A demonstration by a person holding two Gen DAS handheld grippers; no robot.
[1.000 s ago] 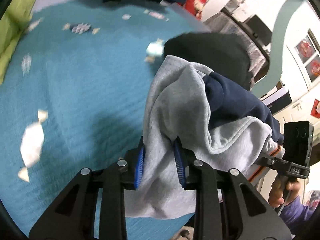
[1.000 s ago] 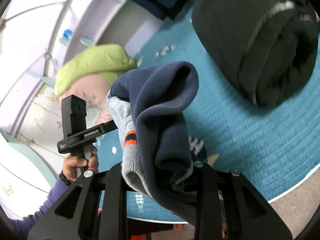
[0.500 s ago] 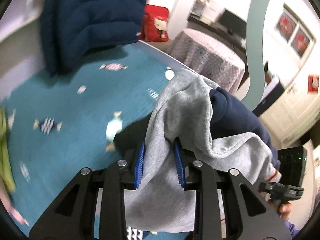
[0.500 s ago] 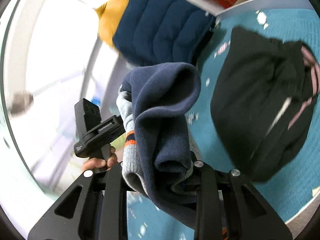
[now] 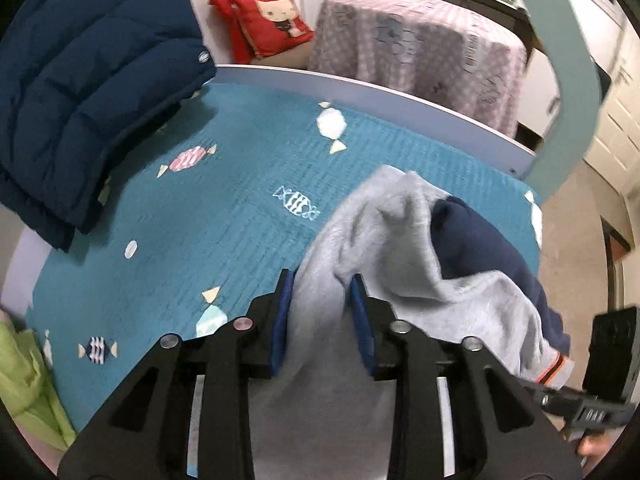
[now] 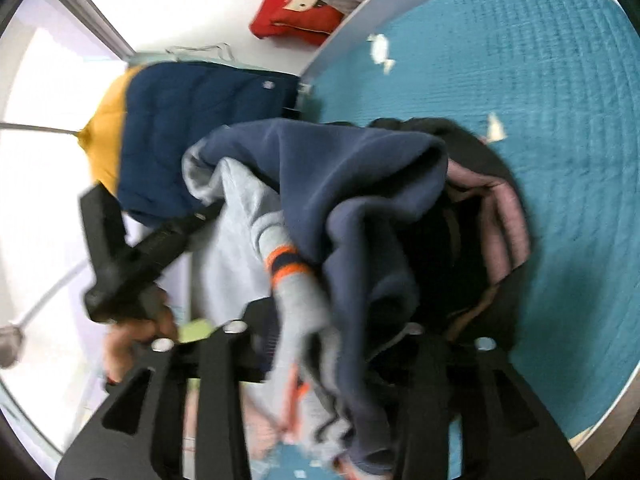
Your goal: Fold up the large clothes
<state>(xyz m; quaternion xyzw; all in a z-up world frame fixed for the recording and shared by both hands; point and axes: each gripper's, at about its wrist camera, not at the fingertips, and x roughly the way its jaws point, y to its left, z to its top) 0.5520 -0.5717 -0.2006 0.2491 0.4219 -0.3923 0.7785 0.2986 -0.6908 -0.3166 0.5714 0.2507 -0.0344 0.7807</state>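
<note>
A grey and navy sweatshirt [image 5: 404,248] with an orange-striped cuff hangs between both grippers, above a teal bedspread [image 5: 224,200]. My left gripper [image 5: 322,312] is shut on its grey fabric. My right gripper [image 6: 340,344] is shut on the bunched navy part of the sweatshirt [image 6: 348,184]; the cloth hides its fingertips. The other hand's gripper shows at the right edge of the left wrist view [image 5: 600,384] and at the left of the right wrist view [image 6: 132,256].
A navy puffer jacket [image 5: 80,92] lies at the bed's far left, also in the right wrist view [image 6: 192,120]. A black garment with pink lining [image 6: 492,216] lies on the bed. A green garment [image 5: 24,384], red bag [image 5: 264,16] and cloth-covered table [image 5: 420,40] surround the bed.
Both grippers have swung with the sweatshirt toward the foot of the bed; the view now shows the puffer jacket and red bag. The right gripper now hangs over the black garment.
</note>
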